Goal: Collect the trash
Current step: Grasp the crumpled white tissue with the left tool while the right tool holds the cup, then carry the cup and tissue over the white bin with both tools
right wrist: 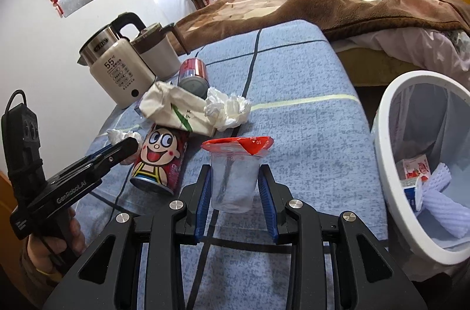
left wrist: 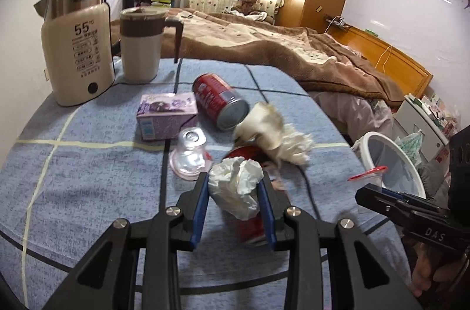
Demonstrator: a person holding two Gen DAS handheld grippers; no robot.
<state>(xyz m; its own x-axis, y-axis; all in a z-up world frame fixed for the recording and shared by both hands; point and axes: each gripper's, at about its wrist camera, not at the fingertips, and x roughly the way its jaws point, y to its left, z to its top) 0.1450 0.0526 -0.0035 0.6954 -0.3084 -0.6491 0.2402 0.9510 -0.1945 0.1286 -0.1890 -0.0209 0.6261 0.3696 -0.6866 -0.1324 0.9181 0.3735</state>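
Left gripper (left wrist: 235, 189): pinching a crumpled tissue (left wrist: 236, 183), red can (left wrist: 252, 227) just beneath.
Right gripper (right wrist: 235, 180): clamped on a clear plastic cup (right wrist: 233, 178), white bin (right wrist: 390, 163) to its right.

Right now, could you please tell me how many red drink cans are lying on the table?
2. One red can lies on its side beside the purple carton, in front of the mug. The cartoon-face can lies nearer, partly under the tissue pack. Others may be hidden.

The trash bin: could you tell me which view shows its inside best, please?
The right wrist view: the bin opens toward the camera, showing a carton and white foam netting inside. The left wrist view shows only its rim and liner, partly behind the right gripper.
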